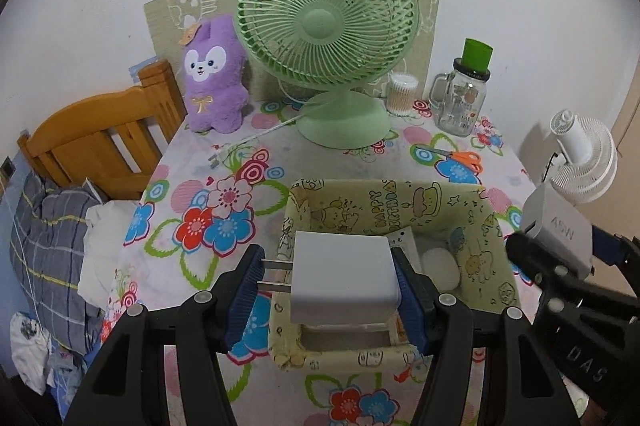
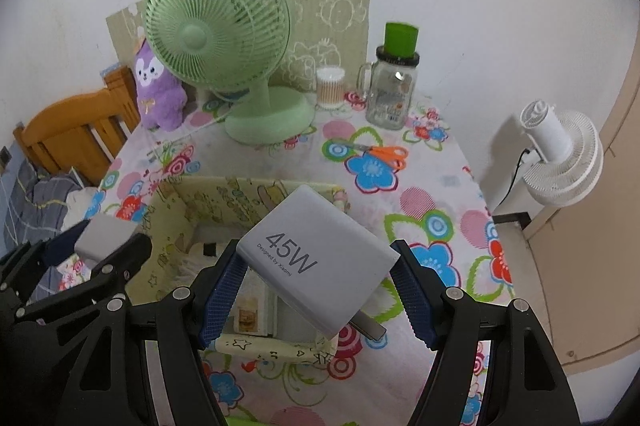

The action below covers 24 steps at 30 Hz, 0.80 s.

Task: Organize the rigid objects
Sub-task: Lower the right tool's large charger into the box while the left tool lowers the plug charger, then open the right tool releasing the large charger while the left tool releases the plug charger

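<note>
My left gripper (image 1: 328, 284) is shut on a white plug adapter (image 1: 344, 276), its prongs pointing left against the left pad, held over the yellow cartoon-print fabric box (image 1: 486, 226). My right gripper (image 2: 320, 288) is shut on a grey 45W charger (image 2: 316, 258), held tilted above the same box's (image 2: 176, 210) right side. The right gripper and its charger (image 1: 556, 230) also show at the right of the left wrist view. The left gripper's adapter (image 2: 102, 236) shows at the left of the right wrist view. The box holds a few white items.
On the flowered tablecloth (image 1: 200, 194) stand a green desk fan (image 1: 328, 38), a purple plush toy (image 1: 214, 74), a cotton-swab jar (image 1: 402, 92), a glass mug with green cup (image 1: 464, 94) and orange scissors (image 1: 460, 158). A wooden chair (image 1: 96, 138) stands left; a white fan (image 2: 560, 154) right.
</note>
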{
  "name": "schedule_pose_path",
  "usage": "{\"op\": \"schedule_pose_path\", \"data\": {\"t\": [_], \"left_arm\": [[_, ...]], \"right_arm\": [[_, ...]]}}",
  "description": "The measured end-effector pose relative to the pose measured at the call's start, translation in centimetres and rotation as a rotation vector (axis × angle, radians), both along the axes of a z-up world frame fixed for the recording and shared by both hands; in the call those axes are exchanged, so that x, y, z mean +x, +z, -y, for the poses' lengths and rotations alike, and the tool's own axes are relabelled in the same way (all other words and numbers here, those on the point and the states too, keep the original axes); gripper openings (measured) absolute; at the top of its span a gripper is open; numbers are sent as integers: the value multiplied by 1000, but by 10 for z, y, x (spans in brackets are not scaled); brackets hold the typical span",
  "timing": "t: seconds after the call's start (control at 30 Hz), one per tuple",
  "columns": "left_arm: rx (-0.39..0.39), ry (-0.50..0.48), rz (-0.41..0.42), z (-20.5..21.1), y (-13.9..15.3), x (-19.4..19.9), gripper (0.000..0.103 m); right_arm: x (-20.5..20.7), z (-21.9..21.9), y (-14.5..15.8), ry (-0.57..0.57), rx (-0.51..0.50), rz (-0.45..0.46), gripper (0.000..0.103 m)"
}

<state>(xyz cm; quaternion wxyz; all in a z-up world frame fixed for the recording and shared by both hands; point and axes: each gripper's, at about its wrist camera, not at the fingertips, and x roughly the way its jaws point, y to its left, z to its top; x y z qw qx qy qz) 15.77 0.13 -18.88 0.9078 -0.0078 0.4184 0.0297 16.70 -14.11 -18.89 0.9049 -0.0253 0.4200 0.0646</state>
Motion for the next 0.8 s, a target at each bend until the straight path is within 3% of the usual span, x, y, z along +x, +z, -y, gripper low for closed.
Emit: {"op": "schedule_pose_path", "data": {"t": [0.3,0.47,0.63,0.8], "left_arm": [[-1,10,-26,1,-20,21,64],[48,-18,-19,6,-25,22,64],[38,-20,-40,2,-29,25,64],[17,-16,-49,-1,-31,30,64]], "right_arm": [[6,-2,-35,-12,-28,-90,75],[8,-3,-43,3,-12,-117,75],[5,-13,-41,37,-67,-88,78],[10,-11,-39,23,-61,-89,81]]}}
